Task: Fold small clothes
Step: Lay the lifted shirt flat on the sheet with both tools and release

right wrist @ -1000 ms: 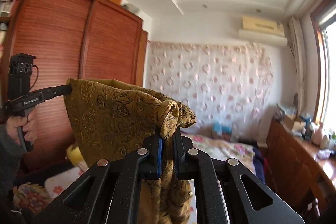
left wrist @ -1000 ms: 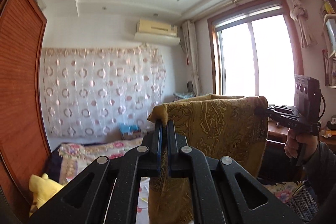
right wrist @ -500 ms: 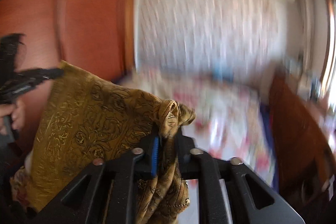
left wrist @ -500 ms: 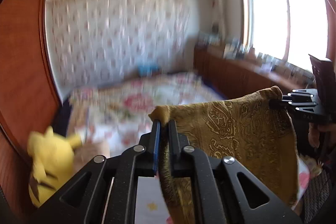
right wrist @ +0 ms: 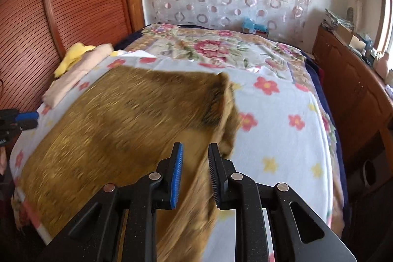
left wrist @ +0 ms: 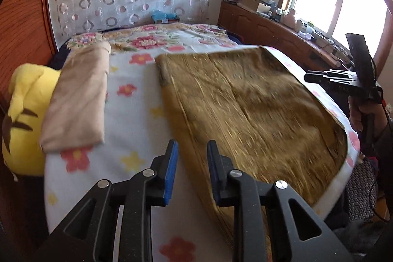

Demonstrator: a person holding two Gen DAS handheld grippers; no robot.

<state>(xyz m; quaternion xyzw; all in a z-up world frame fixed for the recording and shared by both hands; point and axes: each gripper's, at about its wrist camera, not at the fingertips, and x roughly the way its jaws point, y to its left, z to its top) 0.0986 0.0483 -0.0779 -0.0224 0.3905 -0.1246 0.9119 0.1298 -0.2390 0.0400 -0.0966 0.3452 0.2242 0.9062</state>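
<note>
The gold cloth point(left wrist: 248, 102) lies spread on the flowered bed point(left wrist: 137, 100) (blurred in both views). The left gripper point(left wrist: 190, 151) is opening, pads clear of the cloth edge between them; the right gripper point(right wrist: 195, 155) stands released too.

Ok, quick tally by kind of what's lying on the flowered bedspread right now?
Golden patterned cloth, spread out: 1
Folded beige garment: 1
Yellow plush toy, at the bed's edge beside the beige one: 1
Total: 3
</note>
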